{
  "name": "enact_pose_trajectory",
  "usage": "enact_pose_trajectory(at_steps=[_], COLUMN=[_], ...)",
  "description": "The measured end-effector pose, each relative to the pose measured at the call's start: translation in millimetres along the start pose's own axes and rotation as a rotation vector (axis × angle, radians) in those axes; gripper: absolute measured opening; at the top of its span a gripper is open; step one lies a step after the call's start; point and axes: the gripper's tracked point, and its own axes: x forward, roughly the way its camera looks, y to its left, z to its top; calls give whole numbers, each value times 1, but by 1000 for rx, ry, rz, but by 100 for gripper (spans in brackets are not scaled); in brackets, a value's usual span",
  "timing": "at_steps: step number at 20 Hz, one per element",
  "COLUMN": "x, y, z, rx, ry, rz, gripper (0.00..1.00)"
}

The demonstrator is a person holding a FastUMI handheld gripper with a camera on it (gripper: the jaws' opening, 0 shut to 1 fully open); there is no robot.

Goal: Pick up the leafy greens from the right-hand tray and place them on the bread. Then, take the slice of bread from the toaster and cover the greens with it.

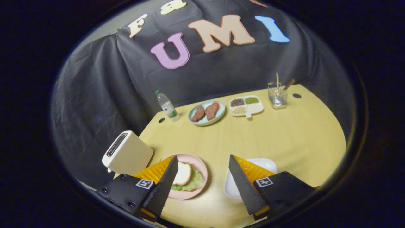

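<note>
Gripper [202, 177] spread wide, holding nothing, above the near table [284, 139] edge. Near left finger: pink plate [202, 167] carrying bread slice [183, 173] on top of leafy greens [193, 183]. Near right finger: white tray [267, 164]. Toaster [126, 153] left of the plate. Far side: meat plate [206, 112], divided dish [246, 106], bottle [167, 106], glass [277, 95].

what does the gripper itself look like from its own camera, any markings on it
The gripper has two flat, wedge-shaped jaws that taper to points, their inner faces finely ribbed. Each is mounted on a black block with visible screw heads and a small square black-and-white marker on top. Orange ridged parts sit behind the jaws. The jaws stand open, holding nothing.
</note>
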Motion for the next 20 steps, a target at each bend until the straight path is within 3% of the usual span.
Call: enact_pose_trajectory(at_steps=[8,16,20], x=[-64,-141,-171], y=[-43,-54,-54], z=[90,125,122], rx=[-160,-229,-243], ry=[-360,-578,-608], rz=[-124,-252,-294], gripper=[100,100,100])
